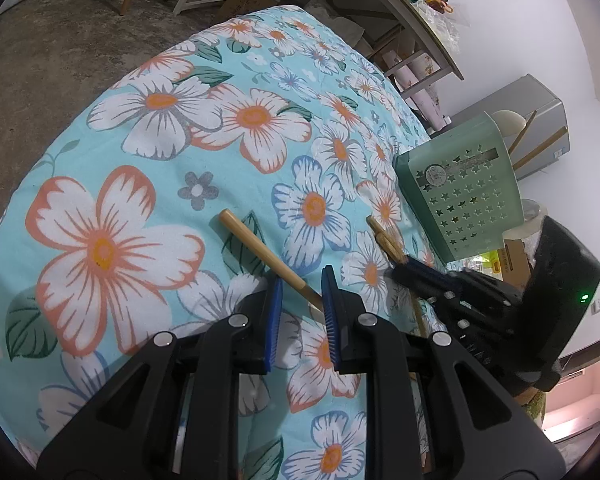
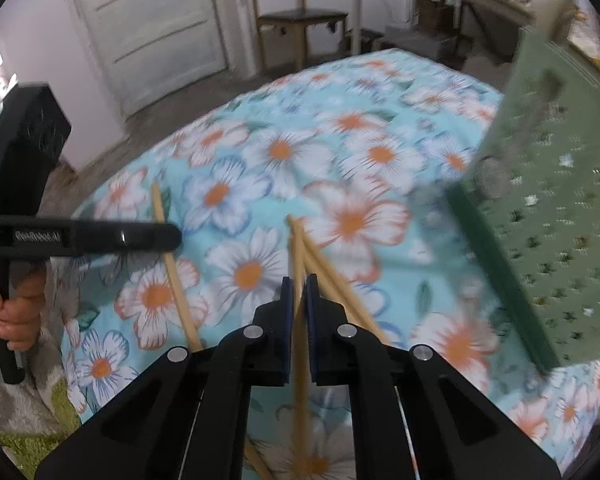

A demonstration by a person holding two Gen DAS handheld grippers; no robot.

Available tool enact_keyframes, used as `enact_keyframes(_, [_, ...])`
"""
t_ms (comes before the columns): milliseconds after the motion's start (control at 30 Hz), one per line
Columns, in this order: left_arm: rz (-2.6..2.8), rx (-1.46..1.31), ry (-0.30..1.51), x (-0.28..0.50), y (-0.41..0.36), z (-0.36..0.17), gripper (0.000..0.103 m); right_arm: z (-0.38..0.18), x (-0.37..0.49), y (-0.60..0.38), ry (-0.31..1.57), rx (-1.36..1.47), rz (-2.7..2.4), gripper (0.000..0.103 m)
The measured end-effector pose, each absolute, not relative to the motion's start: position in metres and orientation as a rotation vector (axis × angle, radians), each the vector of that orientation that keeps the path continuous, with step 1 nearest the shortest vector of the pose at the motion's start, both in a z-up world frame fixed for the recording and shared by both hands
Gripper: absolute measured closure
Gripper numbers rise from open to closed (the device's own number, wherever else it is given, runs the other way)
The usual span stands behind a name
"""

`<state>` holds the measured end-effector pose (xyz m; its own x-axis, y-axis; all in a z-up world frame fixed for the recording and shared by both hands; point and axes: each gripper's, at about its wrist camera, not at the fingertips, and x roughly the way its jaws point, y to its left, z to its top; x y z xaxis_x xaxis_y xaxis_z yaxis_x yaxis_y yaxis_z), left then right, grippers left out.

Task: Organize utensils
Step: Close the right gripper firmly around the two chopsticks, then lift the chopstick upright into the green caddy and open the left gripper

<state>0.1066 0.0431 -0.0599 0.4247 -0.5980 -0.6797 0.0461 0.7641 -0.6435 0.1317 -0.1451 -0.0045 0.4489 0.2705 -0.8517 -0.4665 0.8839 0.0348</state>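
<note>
Left wrist view first: our left gripper [image 1: 302, 294] sits low centre, blue pads parted a fair way, jaws open with nothing clamped. One chopstick [image 1: 270, 258] lies on the floral cloth [image 1: 148, 152], running from mid-frame down into the gap between the pads; whether a pad touches it, we cannot tell. To the right, the right gripper [image 1: 400, 266] comes in from the lower right edge, its tip over a bundle of chopsticks [image 1: 384, 238] whose ends poke out toward upper left. Just beyond, at the right of the frame, the green holder [image 1: 460, 196] stands with star-shaped cutouts, and a pale spoon [image 1: 508, 122] and wooden sticks rise from its top.

Right wrist view now, somewhat blurred: our right gripper [image 2: 299, 292] is at lower centre, pads nearly closed and pinching a chopstick [image 2: 298, 256] that runs straight up between them. More chopsticks [image 2: 332, 276] fan out to the right from the same spot, lying close against the right pad. At left, the left gripper [image 2: 140, 234] reaches in sideways, crossing over the single chopstick [image 2: 172, 272] on the cloth [image 2: 360, 152]. A hand [image 2: 14, 304] grips its handle at the left edge. The holder [image 2: 548, 208] fills the right side, tilted in this view.
</note>
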Motion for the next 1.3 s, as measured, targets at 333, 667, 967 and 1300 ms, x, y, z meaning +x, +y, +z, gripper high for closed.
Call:
enact_keyframes(333, [-0.440,-0.583,1.068,0.108,0.044,-0.056,0.085,0.076,0.093,-0.203,0.748,-0.042,0.246,0.096])
enact_keyframes(667, [-0.511,-0.485,0.889,0.110,0.036,0.010,0.092,0.141,0.043,-0.264,0.472,0.145,0.035,0.096])
enact_keyframes(967, [-0.621,-0.338,0.673,0.105,0.004,0.088,0.099,0.137,0.029,-0.283,0.422,0.215,-0.024,0.096])
enact_keyframes(1300, [-0.770,-0.262,0.496,0.106,-0.042,0.163,0.099,0.128,0.016,-0.298,0.427,0.251,-0.044,0.096])
